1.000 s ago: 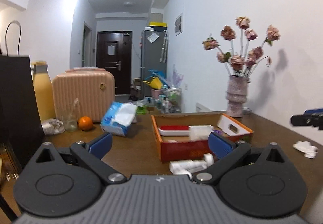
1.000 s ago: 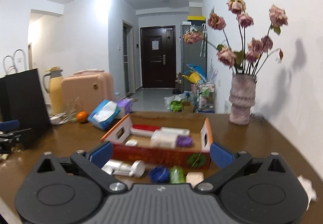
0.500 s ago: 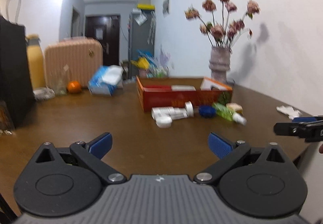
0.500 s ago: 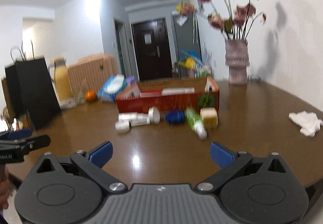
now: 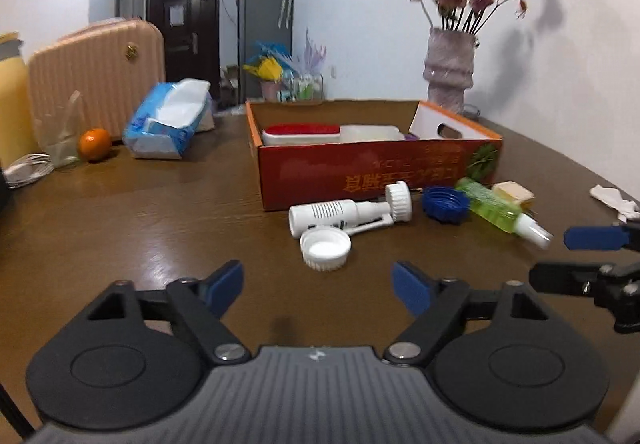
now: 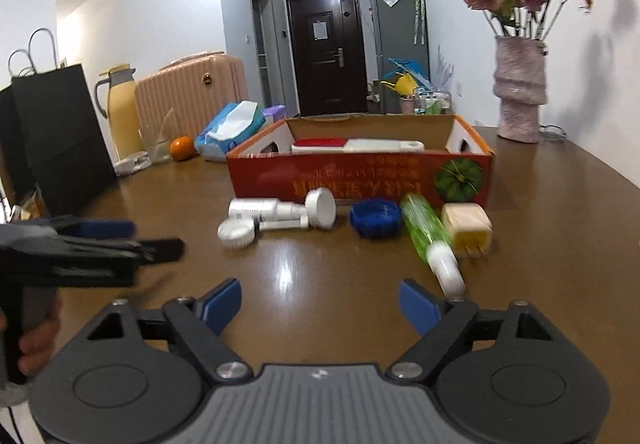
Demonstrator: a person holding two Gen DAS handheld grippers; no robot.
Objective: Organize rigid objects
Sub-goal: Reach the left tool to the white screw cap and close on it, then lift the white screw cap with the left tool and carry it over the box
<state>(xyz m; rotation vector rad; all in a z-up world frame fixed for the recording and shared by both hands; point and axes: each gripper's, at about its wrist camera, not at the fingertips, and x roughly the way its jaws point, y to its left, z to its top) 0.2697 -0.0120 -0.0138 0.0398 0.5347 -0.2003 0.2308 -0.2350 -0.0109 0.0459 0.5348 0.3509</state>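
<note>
Loose rigid items lined up on the tabletop point(image 5: 140, 228) just near of the box point(image 5: 376, 168), both grippers empty.

From left to right lie a white cap point(image 5: 326, 247), a white pump bottle point(image 5: 348, 213), a blue lid point(image 5: 445, 204), a green bottle point(image 5: 498, 213) and a cream plug point(image 6: 468, 230); a red-and-white case already lies inside the box. All look light, stiff and smooth; the round bottles would likely roll, so a grasp across the mid-barrel seems best, the caps across their ribbed rims, the plug across its flat sides. The left gripper point(image 5: 318, 284) hovers wide open near the cap, touching nothing; the right gripper point(image 6: 320, 302) is equally wide, near the green bottle's white tip.
</note>
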